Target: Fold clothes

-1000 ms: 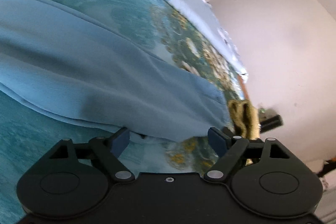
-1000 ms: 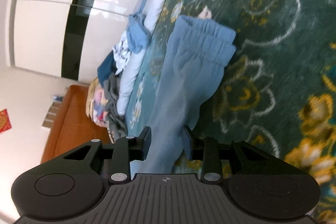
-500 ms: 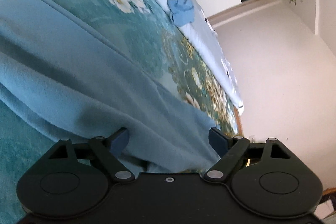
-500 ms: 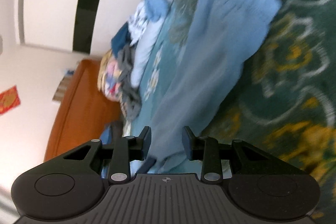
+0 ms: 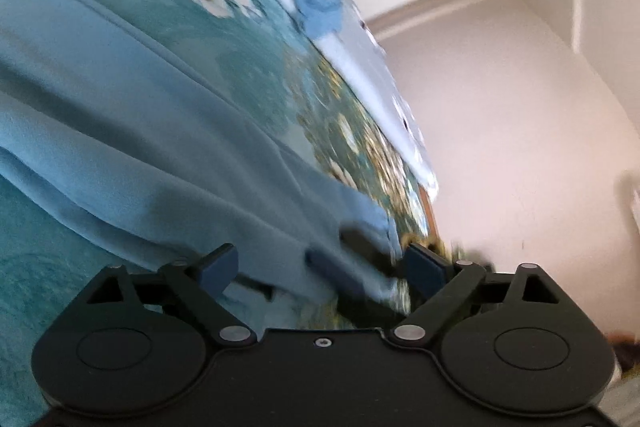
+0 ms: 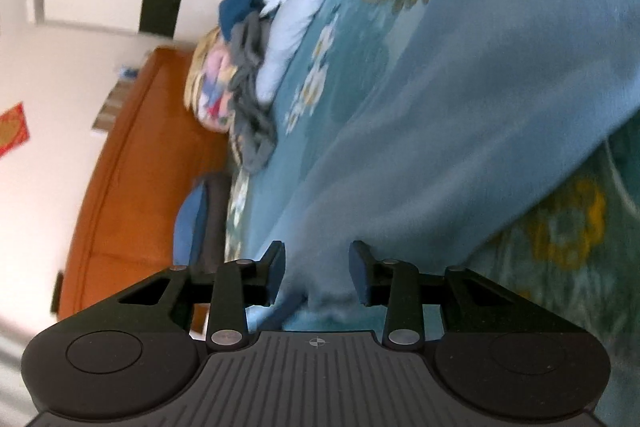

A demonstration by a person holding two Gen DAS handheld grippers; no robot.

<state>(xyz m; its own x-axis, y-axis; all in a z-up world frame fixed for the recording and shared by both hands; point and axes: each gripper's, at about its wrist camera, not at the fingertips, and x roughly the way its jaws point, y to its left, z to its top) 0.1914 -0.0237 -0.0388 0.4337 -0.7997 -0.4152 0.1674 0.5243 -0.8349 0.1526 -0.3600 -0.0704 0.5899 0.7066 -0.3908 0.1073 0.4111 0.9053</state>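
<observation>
Much of what you see is smeared by motion, above all in your left wrist view, where a dark blurred shape sits on the lower edge of the soft light-blue fleece trousers [image 5: 168,147] just ahead of your left gripper [image 5: 322,263]; you cannot tell what it is. The trousers run off the left side of that view, and in your right wrist view they run off the top and right, so neither camera shows the whole garment.

The trousers lie flat along the teal bedspread with white and gold flowers [image 5: 256,39], in long shallow folds. Your left gripper stands wide open, its 2 dark-blue pads well apart, with the trousers' edge between and just ahead of them and nothing clamped. Your right gripper [image 6: 316,273] is partly open, with a narrower gap; the cloth fills the space between the pads, but you cannot tell whether either pad touches it.

Beyond the trousers, a rumpled small blue cloth [image 5: 320,7] lies on the pale-blue sheet edge [image 5: 360,75] along the far side of the bed. In your right view, a heap of grey, dark-blue and patterned clothes [image 6: 244,75] is piled by the smooth orange-brown wooden headboard [image 6: 132,163], with a blue pillow [image 6: 190,223] beside it. A red paper square [image 6: 12,127] hangs on the pale wall, cut off by the frame.
</observation>
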